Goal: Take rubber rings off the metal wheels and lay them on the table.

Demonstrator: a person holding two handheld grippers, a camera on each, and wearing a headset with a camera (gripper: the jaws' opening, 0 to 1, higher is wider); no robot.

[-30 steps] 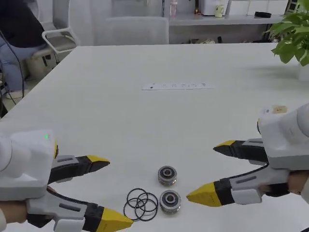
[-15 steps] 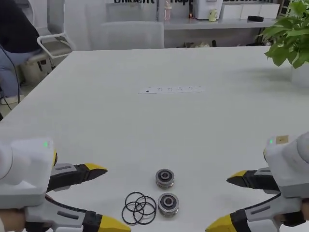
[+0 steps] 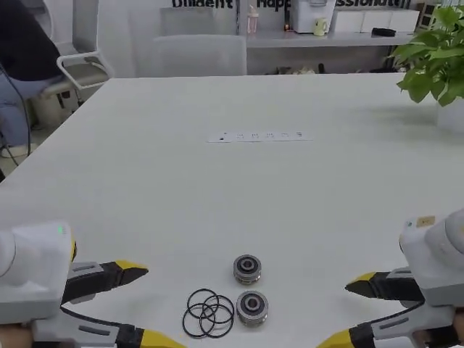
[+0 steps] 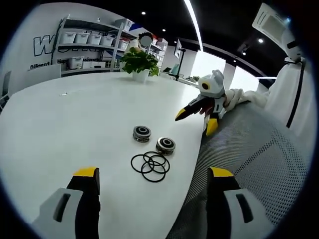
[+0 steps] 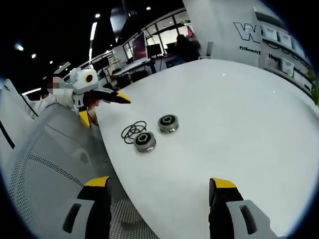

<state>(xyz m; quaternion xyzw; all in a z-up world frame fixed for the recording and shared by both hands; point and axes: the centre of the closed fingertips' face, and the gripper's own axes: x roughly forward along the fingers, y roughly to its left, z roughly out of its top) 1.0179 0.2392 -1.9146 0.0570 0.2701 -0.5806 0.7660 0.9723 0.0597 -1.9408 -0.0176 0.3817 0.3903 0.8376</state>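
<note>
Rubber rings (image 3: pixel 210 313) and their two metal wheels (image 3: pixel 250 287) sit on a broad, matt white worktop (image 3: pixel 254 188), smooth and flat, in the gap between the two claws. The left claw (image 3: pixel 156 306) and the right claw (image 3: pixel 335 313) are long, dark and pointed with yellow tips. Each is spread wide with nothing between its jaws, and neither touches a thing. The wheels lie flat, close to each other but apart, nearer the left claw than the right. In the left gripper view they are ahead of the jaws, just beyond the rings. They are short, round, silver-grey metal pieces with a dark hub and a channel round the rim. The rings lie just beside the nearer wheel, on the left claw's side, near its lower tip. They are thin black loops, limp-looking, overlapping in a loose cluster flat on the worktop. The stripping step seems far along, perhaps finished, though the wheels are too small to show whether a ring is left in either channel. If one is, the next move likely calls for one claw to pin the wheel, which could slide on so smooth a surface. The other claw would then hook a fine tip under the band.
</note>
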